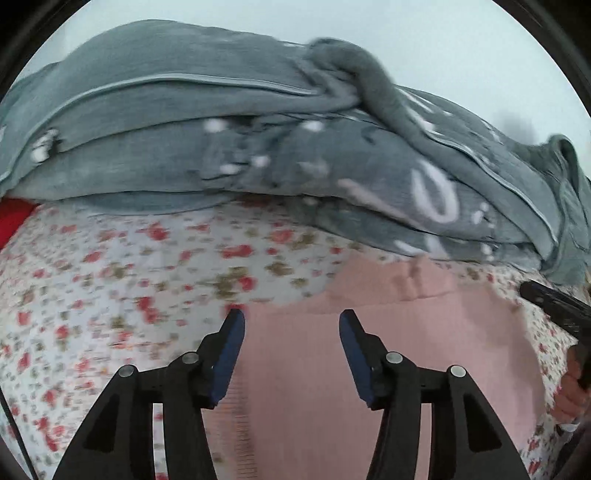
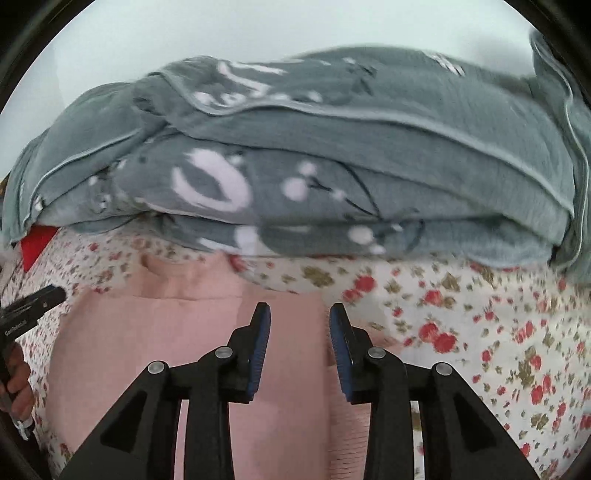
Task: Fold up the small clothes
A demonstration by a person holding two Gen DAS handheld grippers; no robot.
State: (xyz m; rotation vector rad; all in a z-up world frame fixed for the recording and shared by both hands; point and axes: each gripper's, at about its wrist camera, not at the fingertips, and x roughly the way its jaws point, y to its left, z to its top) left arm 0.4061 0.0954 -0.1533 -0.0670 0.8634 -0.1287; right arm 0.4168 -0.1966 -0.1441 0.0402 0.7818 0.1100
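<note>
A small pink garment (image 1: pixel 388 332) lies flat on a flowered bed sheet (image 1: pixel 110 277); it also shows in the right wrist view (image 2: pixel 155 332). My left gripper (image 1: pixel 291 321) is open and empty above the garment's left part. My right gripper (image 2: pixel 300 317) is open and empty above the garment's right edge. The right gripper's body shows at the right edge of the left wrist view (image 1: pixel 557 306), and the left gripper's body shows at the left edge of the right wrist view (image 2: pixel 33 302). Both views are blurred.
A folded grey-blue blanket (image 1: pixel 258 147) with white marks lies piled along the far side of the bed, also in the right wrist view (image 2: pixel 332 166). Something red (image 2: pixel 35 243) pokes out under its left end. A pale wall (image 2: pixel 258 29) stands behind.
</note>
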